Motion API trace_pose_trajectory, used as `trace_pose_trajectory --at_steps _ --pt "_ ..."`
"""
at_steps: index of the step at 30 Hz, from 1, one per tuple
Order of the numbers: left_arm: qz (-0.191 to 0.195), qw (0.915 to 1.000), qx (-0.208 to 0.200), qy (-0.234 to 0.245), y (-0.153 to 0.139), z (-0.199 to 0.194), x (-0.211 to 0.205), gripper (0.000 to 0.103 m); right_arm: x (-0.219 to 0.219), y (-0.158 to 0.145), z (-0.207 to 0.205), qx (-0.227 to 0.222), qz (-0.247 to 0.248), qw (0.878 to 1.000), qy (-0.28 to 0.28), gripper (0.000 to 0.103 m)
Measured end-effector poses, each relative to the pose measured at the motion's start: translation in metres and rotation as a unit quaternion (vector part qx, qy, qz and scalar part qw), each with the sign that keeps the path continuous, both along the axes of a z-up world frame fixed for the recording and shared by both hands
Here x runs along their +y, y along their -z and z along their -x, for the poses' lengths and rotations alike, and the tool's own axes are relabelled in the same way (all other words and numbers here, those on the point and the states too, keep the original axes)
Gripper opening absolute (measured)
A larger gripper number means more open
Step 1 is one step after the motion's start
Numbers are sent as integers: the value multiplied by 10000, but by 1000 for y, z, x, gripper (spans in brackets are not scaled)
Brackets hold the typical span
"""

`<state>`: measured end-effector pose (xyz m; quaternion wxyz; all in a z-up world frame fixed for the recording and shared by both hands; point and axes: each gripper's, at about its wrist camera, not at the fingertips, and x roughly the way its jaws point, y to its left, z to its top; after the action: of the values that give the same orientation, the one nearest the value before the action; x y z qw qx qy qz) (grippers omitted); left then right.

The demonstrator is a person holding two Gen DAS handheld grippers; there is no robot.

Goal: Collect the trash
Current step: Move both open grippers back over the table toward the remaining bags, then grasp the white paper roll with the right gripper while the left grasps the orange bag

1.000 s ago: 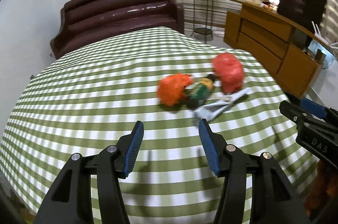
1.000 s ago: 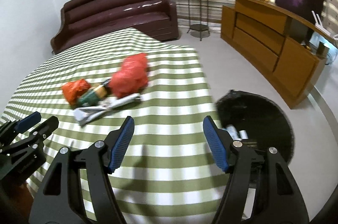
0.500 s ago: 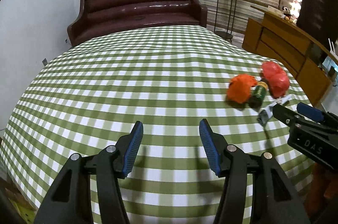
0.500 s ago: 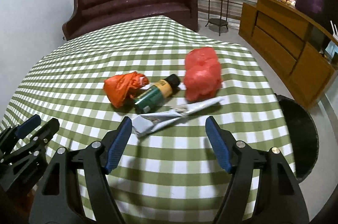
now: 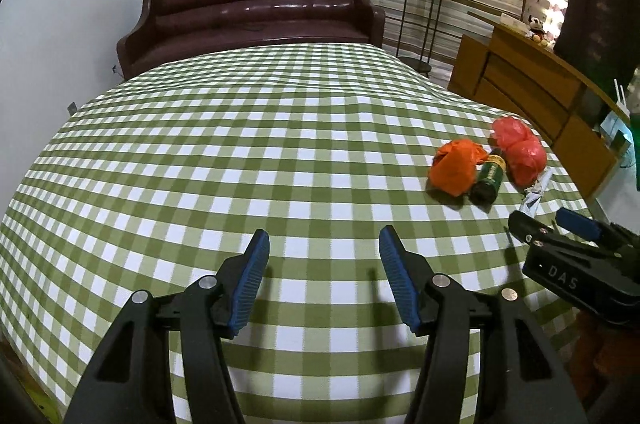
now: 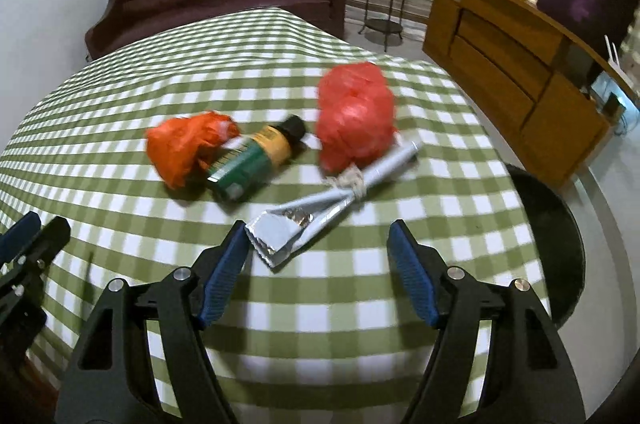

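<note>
Both claws hang spread over the green checked table (image 6: 120,104), holding nothing. The right claw (image 6: 316,236) is just before the squeezed silver tube (image 6: 320,216). Behind it lie the orange bag (image 6: 184,148), green bottle (image 6: 248,160) and red bag (image 6: 354,116). The left claw (image 5: 324,244) is well apart from them.

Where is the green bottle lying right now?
In the right wrist view the green bottle lies on its side on the checked tablecloth, between the orange bag and the red bag.
</note>
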<state>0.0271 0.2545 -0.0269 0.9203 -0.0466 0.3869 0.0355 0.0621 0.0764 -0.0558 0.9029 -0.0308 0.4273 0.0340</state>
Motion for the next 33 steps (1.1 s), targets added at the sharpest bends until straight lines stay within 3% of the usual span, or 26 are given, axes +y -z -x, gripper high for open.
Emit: trace_pose_trajectory --at_steps 18,26,33 --pt "64 9987 57 493 0 -10 -50 56 -66 -7 9 -108 -146 9989 423 70" --pt "36 9989 3 469 -3 -16 -52 56 -64 -20 0 -293 -267 9984 394 70" --pt "26 9991 -30 416 -4 -25 -48 57 -53 -8 -23 -88 -405 9982 440 70"
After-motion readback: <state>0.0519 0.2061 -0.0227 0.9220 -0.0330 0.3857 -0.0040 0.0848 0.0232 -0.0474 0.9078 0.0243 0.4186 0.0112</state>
